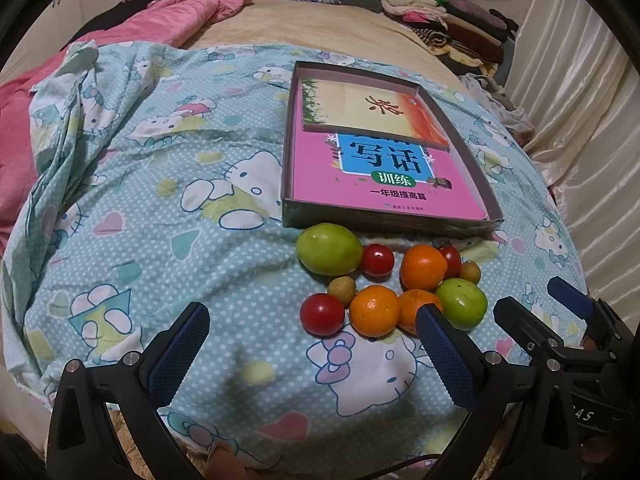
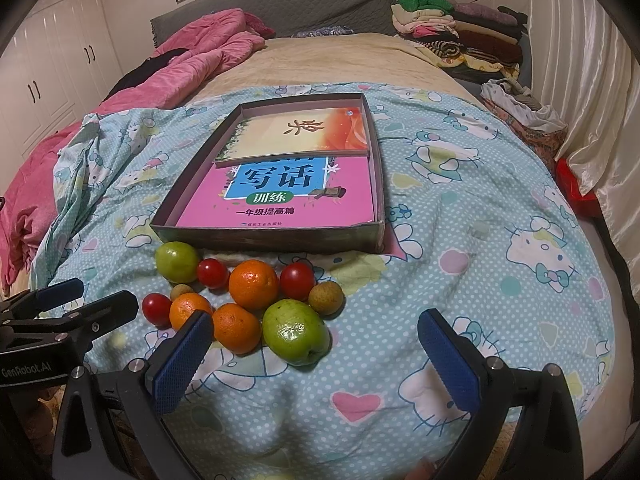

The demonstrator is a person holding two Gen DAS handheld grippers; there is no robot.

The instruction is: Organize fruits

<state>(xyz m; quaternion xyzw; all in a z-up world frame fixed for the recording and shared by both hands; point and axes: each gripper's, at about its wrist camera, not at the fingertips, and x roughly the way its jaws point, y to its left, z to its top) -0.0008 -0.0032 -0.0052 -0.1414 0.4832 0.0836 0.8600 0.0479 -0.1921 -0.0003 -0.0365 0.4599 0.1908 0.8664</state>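
Both the left gripper (image 1: 312,326) and right gripper (image 2: 316,334) stand spread, empty. The left's finger (image 1: 440,344) partly hides an orange (image 1: 416,306) by the box (image 1: 384,228)'s near edge; its neighbours are perhaps longans (image 1: 342,290).

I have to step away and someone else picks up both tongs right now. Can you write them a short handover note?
Left tongs: open, holding nothing, low over the quilt in front of the fruit.
Right tongs: open, holding nothing, the near green fruit just ahead of them.
Fruit: all in one cluster on the quilt just in front of the shallow box: two green fruits, three oranges, three cherry tomatoes, two small brown fruits.
The box holds only two books.
Done: nothing moved yet, as far as the fruit shows.
Left: all the sorting.
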